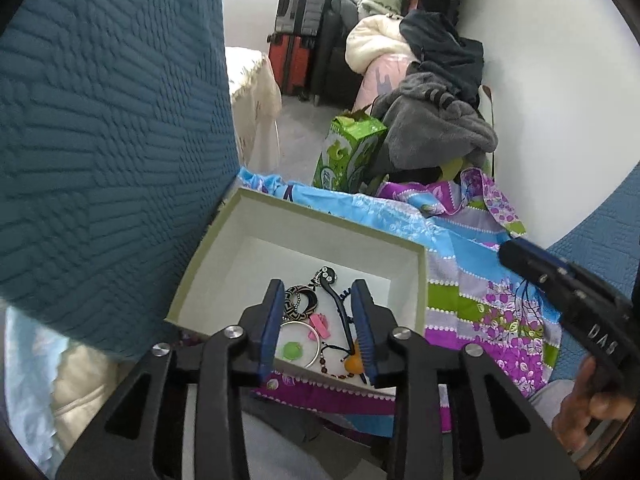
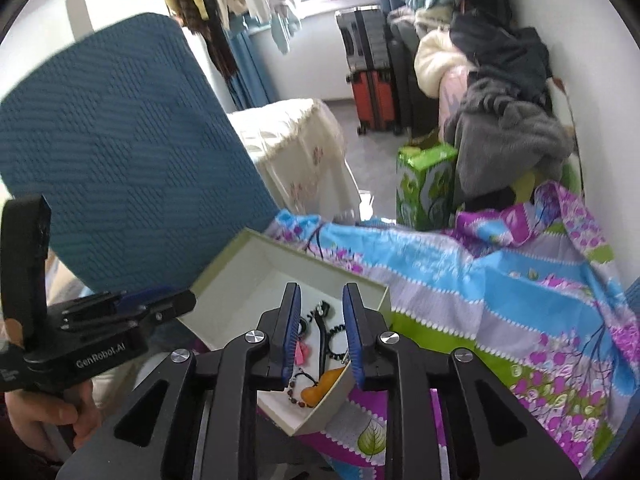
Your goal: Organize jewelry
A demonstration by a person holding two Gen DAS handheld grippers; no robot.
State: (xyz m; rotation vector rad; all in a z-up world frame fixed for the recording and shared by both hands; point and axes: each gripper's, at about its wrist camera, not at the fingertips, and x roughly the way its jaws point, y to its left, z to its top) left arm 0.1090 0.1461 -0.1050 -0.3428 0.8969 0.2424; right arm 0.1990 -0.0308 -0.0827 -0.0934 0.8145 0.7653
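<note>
Open jewelry box (image 1: 224, 264) on rumpled patterned bedsheet (image 1: 480, 280), left gripper (image 1: 316, 320) and right gripper (image 2: 320, 332) jaws spread, empty: risk, box tipping and spilling its trinkets.

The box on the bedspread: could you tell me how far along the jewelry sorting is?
Done: the box already holds a bangle, pink clip, black hairpin and bead string. In hand: nothing; the left gripper and right gripper stand open above it. Left: no loose jewelry shows on the bedspread.

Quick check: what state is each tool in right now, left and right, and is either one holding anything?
Left tool: open, holding nothing, above the jewelry box.
Right tool: open, narrower gap, holding nothing, above the same box.
</note>
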